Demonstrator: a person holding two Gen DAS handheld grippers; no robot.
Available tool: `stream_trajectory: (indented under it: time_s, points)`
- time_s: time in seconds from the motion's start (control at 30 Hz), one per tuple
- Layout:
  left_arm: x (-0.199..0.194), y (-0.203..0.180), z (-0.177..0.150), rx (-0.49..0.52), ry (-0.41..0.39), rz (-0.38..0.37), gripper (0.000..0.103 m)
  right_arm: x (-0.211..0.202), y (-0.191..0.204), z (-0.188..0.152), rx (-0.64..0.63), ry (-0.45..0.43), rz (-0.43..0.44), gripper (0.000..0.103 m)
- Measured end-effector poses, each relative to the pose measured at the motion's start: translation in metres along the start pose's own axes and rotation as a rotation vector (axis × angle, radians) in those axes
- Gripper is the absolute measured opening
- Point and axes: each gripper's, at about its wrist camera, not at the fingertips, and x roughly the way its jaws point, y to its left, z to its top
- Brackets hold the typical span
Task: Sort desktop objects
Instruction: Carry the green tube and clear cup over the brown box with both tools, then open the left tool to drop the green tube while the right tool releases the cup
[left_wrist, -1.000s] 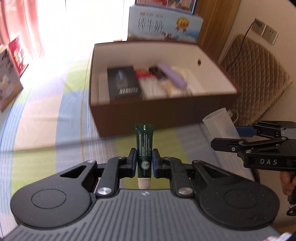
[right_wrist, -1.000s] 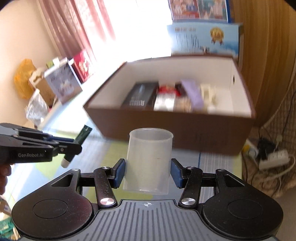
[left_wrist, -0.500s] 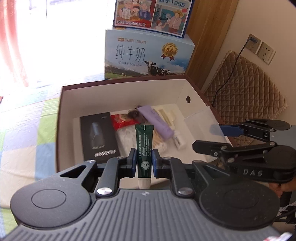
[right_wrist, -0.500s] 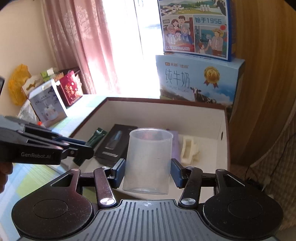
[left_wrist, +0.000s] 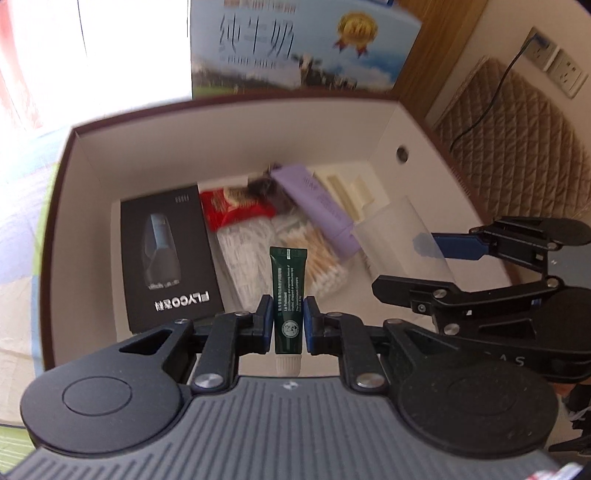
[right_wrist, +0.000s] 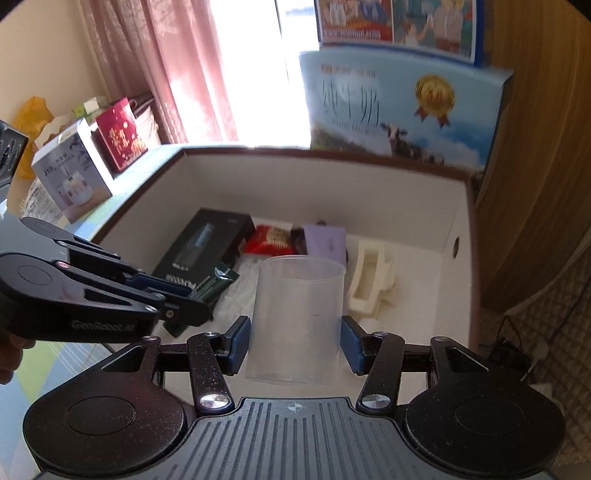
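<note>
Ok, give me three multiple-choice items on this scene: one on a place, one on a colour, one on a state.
1. Where does the black carton lie?
A. in the box, at its left
B. on the quilted cushion
C. on top of the milk carton

2. What colour is the tube?
A. red
B. dark green
C. yellow

3. What state is the right gripper in?
A. open and empty
B. shut on a comb
C. shut on the cup

Answers: 1 A, it lies flat on the box floor by the left wall. 2 B, the left gripper pinches a dark green tube. 3 C, both pads press the cup's sides.
</note>
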Motion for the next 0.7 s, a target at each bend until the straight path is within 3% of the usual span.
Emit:
stream_trajectory:
  time_s: [0.37,0.7]
  points:
    - [0.035,0.006,-0.009,-0.019,0.118,0.036,0.013,0.025,-0.011,-0.006,0.065,0.087,0.026,0.049]
    - [0.035,0.006,-0.008,-0.006,0.118,0.049,0.014,0.032,-0.012,-0.006,0.076,0.112,0.039,0.049]
